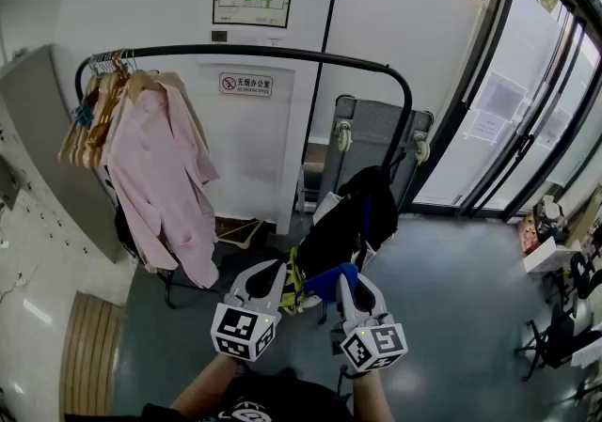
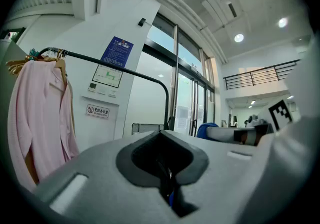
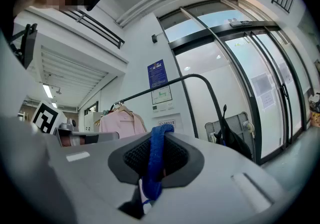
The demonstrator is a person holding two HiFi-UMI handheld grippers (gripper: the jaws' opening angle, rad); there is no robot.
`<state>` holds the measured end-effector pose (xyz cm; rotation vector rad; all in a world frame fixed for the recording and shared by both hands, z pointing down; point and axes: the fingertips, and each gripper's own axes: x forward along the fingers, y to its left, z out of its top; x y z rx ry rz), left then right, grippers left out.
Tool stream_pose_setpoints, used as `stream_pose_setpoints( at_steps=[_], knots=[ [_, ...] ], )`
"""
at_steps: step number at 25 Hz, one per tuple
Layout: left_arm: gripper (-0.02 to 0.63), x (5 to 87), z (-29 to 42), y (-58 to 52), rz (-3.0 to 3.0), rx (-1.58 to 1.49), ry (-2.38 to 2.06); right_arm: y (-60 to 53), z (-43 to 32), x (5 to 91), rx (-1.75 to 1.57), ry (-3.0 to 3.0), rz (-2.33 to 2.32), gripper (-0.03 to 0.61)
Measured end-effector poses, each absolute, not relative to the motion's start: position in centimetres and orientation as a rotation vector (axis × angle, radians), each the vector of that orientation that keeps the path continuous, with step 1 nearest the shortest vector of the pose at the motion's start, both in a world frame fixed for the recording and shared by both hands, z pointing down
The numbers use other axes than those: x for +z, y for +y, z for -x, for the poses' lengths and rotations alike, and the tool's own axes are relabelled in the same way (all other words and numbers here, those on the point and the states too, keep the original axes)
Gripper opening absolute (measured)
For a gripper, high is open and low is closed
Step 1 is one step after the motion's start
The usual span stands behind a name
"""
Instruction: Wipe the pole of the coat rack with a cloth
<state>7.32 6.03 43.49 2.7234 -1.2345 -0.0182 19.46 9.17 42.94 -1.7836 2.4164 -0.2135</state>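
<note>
Pole [image 1: 282,53] runs left to right across the upper centre, its ends bending down. At lower centre, the right gripper [image 1: 346,285] clamps a blue cloth [image 1: 329,279]; the left gripper's [image 1: 266,272] jaws are together.
</note>
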Motion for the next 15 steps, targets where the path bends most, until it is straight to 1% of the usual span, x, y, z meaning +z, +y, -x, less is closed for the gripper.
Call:
stream_pose_setpoints(
  at_steps=[15],
  knots=[
    [0.002,44.0,-4.3,6.3,-2.695,-0.012,-1.25,9.0,-17.8,43.0,-0.238,2.379,1.768,0.032]
  ],
)
